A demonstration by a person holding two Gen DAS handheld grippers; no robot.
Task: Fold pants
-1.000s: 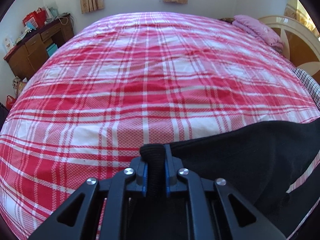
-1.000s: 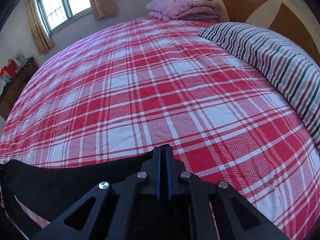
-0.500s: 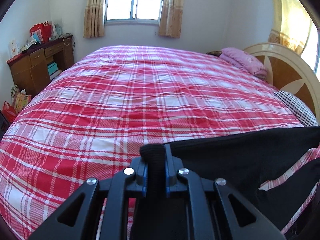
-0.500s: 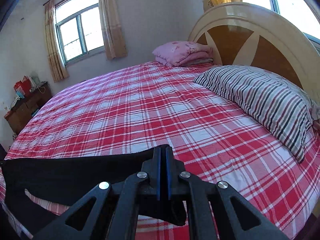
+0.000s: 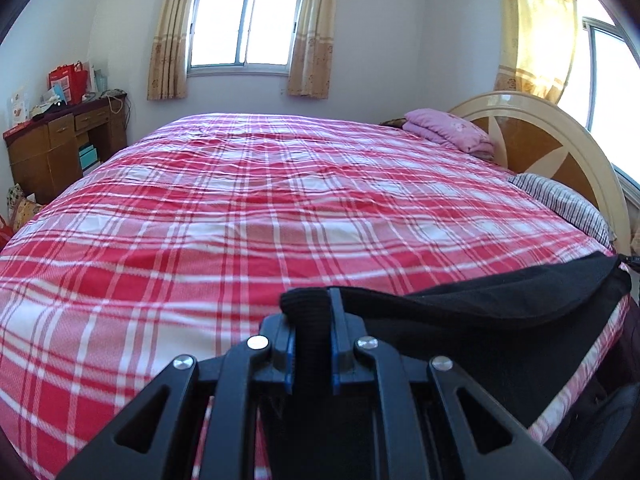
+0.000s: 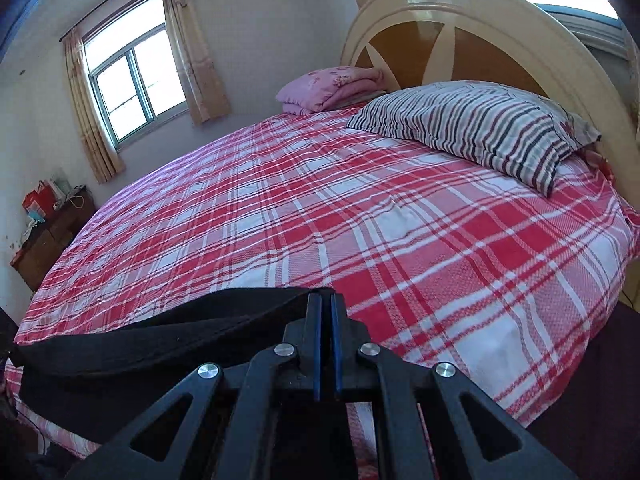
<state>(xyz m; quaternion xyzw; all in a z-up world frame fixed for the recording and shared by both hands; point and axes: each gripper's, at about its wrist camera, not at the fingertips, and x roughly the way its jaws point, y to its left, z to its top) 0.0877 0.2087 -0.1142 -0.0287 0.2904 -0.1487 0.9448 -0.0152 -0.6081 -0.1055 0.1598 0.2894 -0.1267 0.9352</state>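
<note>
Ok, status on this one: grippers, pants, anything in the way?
Left hand-held gripper shut on black fabric pants. Right hand-held gripper shut on their other end. Pants stretched between, above red plaid bedspread. Nothing in the way.

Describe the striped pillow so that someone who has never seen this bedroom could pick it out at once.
Start at the big arched headboard of cream and brown wood. On the red plaid bedspread right in front of it lies the striped pillow. Unlike the folded pink blanket farther along the headboard, it carries dark and reddish stripes on white.
</note>
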